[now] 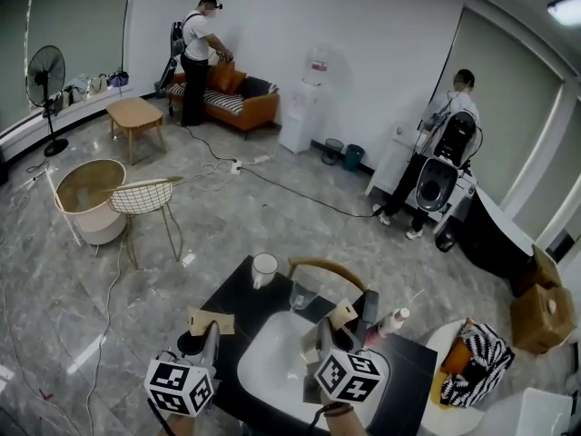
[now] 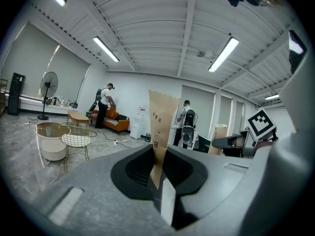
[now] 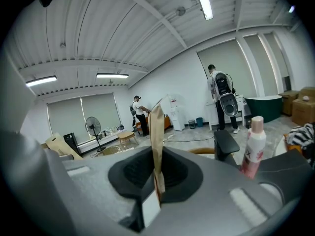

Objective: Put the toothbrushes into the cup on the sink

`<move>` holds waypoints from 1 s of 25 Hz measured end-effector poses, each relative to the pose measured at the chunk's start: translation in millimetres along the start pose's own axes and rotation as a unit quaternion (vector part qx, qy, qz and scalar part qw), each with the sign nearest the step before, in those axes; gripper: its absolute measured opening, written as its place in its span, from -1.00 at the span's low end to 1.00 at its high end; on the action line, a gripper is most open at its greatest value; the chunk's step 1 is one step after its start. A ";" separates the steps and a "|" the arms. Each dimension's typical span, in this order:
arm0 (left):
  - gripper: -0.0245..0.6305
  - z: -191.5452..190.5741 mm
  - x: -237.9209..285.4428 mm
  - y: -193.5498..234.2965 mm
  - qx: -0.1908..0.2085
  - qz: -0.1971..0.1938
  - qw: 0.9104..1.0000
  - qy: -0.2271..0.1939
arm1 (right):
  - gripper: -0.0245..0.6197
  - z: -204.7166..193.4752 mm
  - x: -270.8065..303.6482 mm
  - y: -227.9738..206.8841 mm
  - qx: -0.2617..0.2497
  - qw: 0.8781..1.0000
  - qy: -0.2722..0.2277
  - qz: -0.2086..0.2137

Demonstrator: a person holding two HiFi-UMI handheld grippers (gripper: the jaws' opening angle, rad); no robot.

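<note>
Each gripper is shut on a toothbrush in a flat brown paper pack. In the head view my left gripper [image 1: 207,336] holds its pack [image 1: 211,322] over the black counter, left of the white sink basin [image 1: 272,366]. Above the basin's right side, my right gripper [image 1: 329,331] holds the other pack [image 1: 343,314]. A white cup [image 1: 264,269] and a clear glass [image 1: 304,292] stand at the counter's far edge. In the left gripper view the pack [image 2: 162,129] stands upright in the left gripper [image 2: 160,176]. The right gripper view shows the right gripper [image 3: 156,183] clamping its pack [image 3: 156,132] edge-on.
A pink-and-white bottle [image 1: 392,321] and a black faucet [image 1: 368,309] stand right of the basin. A zebra-patterned bag [image 1: 477,361] lies at the right. A wooden chair back [image 1: 325,267] sits behind the counter. Two people stand far off across the room.
</note>
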State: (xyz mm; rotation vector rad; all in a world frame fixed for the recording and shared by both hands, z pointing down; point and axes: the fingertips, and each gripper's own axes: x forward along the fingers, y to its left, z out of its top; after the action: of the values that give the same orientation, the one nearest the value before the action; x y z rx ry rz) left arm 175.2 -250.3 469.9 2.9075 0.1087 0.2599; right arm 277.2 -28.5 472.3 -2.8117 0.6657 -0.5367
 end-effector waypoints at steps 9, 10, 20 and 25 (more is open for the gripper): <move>-0.79 -2.8 6.9 7.0 0.007 0.003 1.000 0.008 | -0.82 18.3 25.2 -7.0 0.006 1.000 -0.013 0.005; -0.80 -3.4 8.2 7.9 0.006 0.003 1.000 0.008 | -0.82 20.4 28.4 -7.4 0.006 1.000 -0.013 0.007; -0.79 -9.1 18.1 18.8 -0.004 0.012 1.000 0.012 | -0.83 39.1 55.5 -2.6 -0.003 1.000 -0.020 0.024; -0.79 -10.9 24.0 21.4 -0.004 0.011 1.000 0.013 | -0.82 48.8 66.9 -2.7 -0.007 0.999 -0.029 0.025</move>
State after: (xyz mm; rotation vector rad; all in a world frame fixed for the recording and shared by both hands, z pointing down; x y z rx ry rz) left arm 198.0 -266.6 489.2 2.8989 0.0795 0.3027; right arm 353.1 -51.9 448.5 -2.8034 0.7291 -0.4423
